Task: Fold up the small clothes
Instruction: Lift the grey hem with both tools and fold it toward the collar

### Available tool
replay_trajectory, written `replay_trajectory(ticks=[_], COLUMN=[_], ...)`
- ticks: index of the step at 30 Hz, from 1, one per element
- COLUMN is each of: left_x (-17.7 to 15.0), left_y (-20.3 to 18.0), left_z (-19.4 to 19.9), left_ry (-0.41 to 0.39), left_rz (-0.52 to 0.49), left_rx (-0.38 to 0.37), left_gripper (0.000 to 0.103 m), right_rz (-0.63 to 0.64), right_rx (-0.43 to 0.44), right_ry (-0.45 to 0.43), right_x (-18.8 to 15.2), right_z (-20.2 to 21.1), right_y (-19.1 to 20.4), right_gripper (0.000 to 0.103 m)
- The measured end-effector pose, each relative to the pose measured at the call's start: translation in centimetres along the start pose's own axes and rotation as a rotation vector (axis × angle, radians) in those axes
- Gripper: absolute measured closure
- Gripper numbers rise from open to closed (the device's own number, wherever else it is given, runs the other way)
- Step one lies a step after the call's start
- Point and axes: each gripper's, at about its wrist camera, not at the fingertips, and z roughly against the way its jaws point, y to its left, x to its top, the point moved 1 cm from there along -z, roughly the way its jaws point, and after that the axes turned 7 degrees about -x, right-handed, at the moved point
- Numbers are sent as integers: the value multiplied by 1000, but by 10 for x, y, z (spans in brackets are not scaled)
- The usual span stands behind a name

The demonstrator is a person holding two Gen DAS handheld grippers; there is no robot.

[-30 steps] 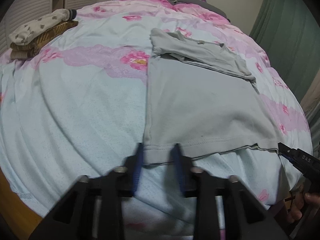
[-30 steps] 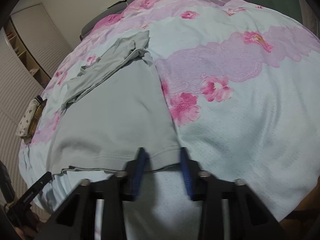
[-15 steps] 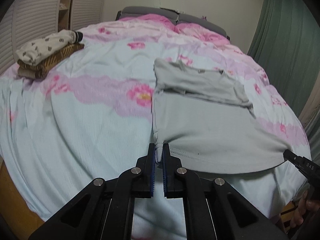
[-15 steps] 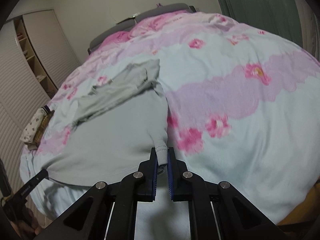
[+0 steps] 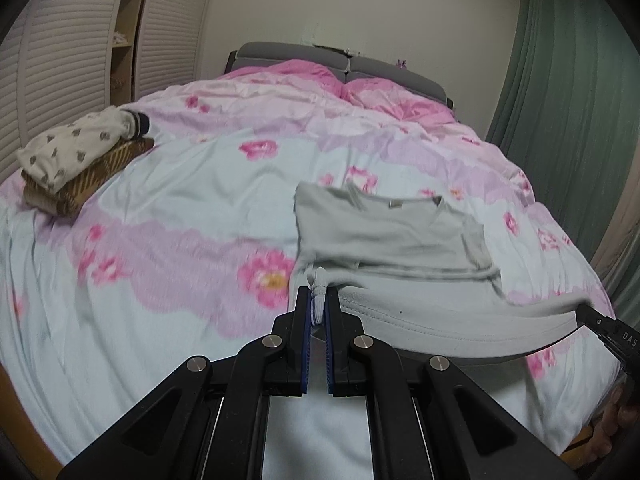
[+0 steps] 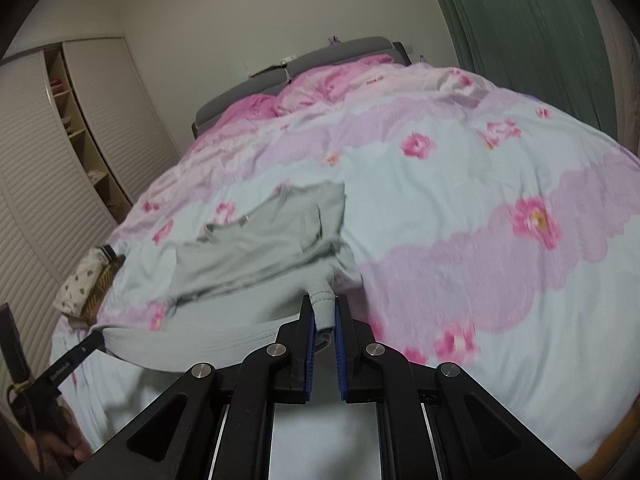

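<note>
grey shirt hem lifted off the bed by both corners

each hem corner of the grey shirt is pinched in the closed left gripper and right gripper; a thin bunched corner could be lost if pulled unevenly.

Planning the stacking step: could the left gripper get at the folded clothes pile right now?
Probably not: the left gripper is shut on the grey shirt hem, and the folded clothes pile lies apart at the bed's far left.
</note>
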Motion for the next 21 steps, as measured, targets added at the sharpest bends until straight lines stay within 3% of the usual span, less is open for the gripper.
replay_trajectory(ticks=[11, 21], left_x=[62, 107], left_y=[6, 27], left_z=[-54, -143], left_ry=[-43, 5], left_rz=[19, 54], left_rx=[-5, 32], left_gripper=[95, 95], right_rz=[1, -14], right_rx=[11, -5], right_ry=[-46, 30], right_x=[65, 108], right_z=[-50, -142], right_y=[20, 34], right_gripper=[93, 93])
